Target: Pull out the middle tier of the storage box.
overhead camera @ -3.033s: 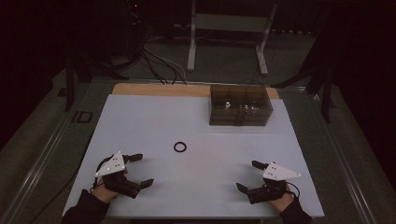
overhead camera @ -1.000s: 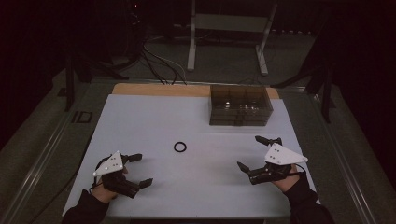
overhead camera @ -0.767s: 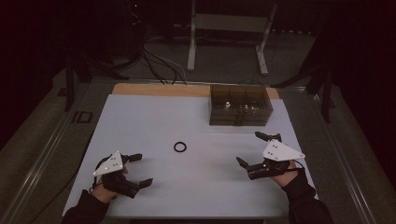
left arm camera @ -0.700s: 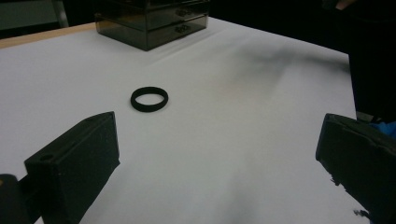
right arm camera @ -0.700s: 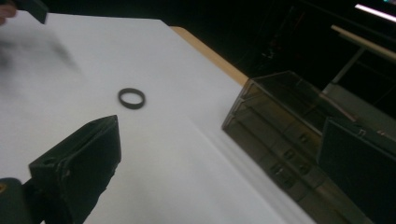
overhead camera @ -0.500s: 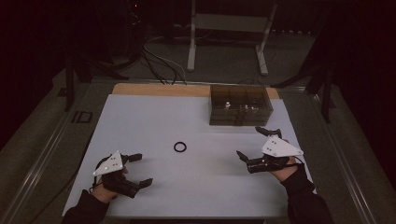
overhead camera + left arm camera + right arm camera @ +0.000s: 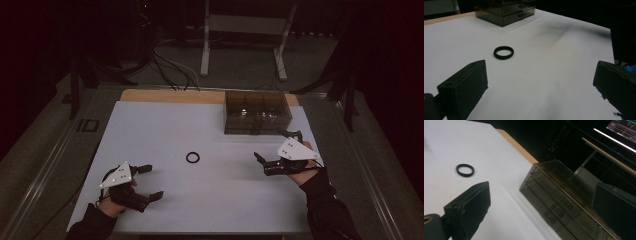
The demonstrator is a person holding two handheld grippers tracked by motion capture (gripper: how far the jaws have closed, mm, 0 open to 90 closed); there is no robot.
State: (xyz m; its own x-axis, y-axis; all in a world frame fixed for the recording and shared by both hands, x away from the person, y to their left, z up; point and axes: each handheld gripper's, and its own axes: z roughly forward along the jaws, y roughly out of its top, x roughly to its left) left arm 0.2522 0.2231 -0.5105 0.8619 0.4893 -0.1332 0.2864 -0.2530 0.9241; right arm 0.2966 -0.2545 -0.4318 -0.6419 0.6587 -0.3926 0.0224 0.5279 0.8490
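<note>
Each hand carries a set of black tongs topped by a pale grey three-cornered plate with small dark dots near its corners. The left tongs (image 7: 146, 181) and right tongs (image 7: 277, 144) both end in two blocky, matt black jaws with flat faces and squared edges. A round hole sits in the base of a jaw in each gripper view. The person wears dark long sleeves (image 7: 325, 200) reaching to the wrists.

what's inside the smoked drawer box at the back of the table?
Can't tell. The drawer box has dark tinted walls; its stacked drawers are shut, small pulls visible on the fronts in the right gripper view. Any contents are hidden behind the tint.
</note>
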